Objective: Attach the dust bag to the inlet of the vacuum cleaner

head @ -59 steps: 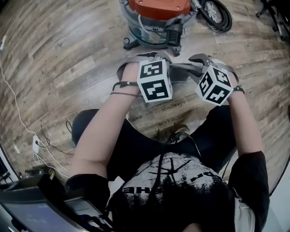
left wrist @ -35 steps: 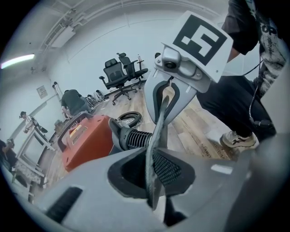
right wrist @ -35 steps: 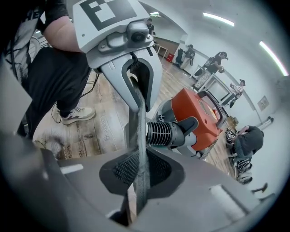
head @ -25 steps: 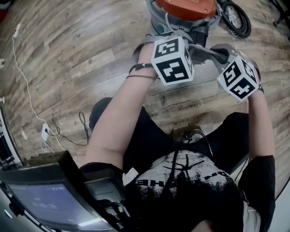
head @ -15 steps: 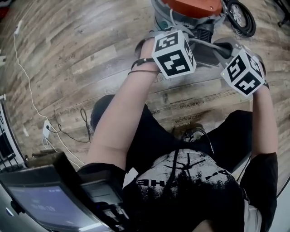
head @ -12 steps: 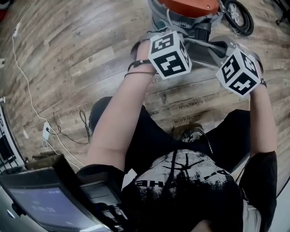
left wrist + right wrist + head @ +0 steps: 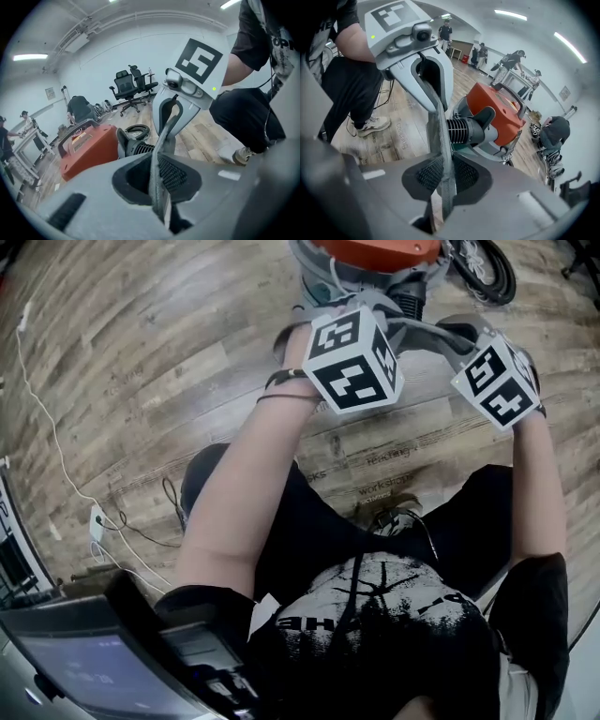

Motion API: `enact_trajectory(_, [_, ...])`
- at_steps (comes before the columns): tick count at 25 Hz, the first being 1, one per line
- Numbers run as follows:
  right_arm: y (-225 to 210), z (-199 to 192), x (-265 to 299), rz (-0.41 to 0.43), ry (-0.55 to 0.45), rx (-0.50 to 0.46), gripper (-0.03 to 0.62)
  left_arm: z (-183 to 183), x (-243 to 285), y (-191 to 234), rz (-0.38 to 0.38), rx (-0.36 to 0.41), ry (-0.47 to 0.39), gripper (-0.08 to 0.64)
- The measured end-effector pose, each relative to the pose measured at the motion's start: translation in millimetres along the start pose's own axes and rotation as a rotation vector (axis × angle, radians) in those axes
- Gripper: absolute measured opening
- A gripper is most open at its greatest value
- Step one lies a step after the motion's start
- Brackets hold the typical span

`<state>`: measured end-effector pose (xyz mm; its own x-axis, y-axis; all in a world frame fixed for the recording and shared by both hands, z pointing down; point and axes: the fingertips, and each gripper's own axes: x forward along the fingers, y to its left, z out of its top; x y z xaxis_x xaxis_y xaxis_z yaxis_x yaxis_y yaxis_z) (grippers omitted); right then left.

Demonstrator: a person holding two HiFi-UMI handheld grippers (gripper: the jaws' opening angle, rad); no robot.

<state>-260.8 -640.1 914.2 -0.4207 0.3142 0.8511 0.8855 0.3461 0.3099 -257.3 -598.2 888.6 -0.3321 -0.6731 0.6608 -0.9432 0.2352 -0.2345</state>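
Observation:
The vacuum cleaner (image 7: 375, 254) stands on the floor at the top of the head view, orange lid over a grey drum. Its black ribbed inlet (image 7: 461, 131) faces the grippers. A grey dust bag (image 7: 424, 334) hangs stretched between both grippers, just in front of the inlet (image 7: 138, 149). My left gripper (image 7: 159, 187) is shut on one edge of the bag (image 7: 161, 140). My right gripper (image 7: 443, 180) pinches the opposite edge (image 7: 438, 126); its jaws are opening slightly, but the pads still press on the fabric. In the head view the marker cubes hide most of the left gripper (image 7: 370, 315) and right gripper (image 7: 448, 334).
A coiled black hose (image 7: 483, 268) lies right of the vacuum. A white cable (image 7: 56, 456) and a plug block (image 7: 97, 518) lie on the wooden floor at the left. A screen device (image 7: 94, 671) sits bottom left. Office chairs (image 7: 131, 84) and people stand far off.
Since the oldest frame both grippers have carried the bag up the view, close to the vacuum. Over the last second they have only wobbled slightly in place.

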Motion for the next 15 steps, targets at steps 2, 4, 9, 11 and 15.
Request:
enact_trajectory(2, [0,-3,-1,-0.016,0.007,0.006,0.046,3,1,-1,-0.002,0.011,0.005,0.034])
enact_trajectory(4, [1,-2,-2,-0.031,0.015,-0.004,0.046,2,1,-1,-0.006,0.017,0.013,0.034])
enact_trajectory(9, [-1,17,-4,-0.072,0.014,-0.086,0.046,-23,2,7,0.000,-0.026,0.058,0.032])
enact_trajectory(11, [1,27,-5,-0.086,0.023,-0.128,0.044,-34,4,10,0.012,-0.041,0.093,0.031])
enact_trajectory(15, [-1,39,-5,-0.095,0.031,-0.168,0.041,-42,9,16,0.021,-0.044,0.133,0.031])
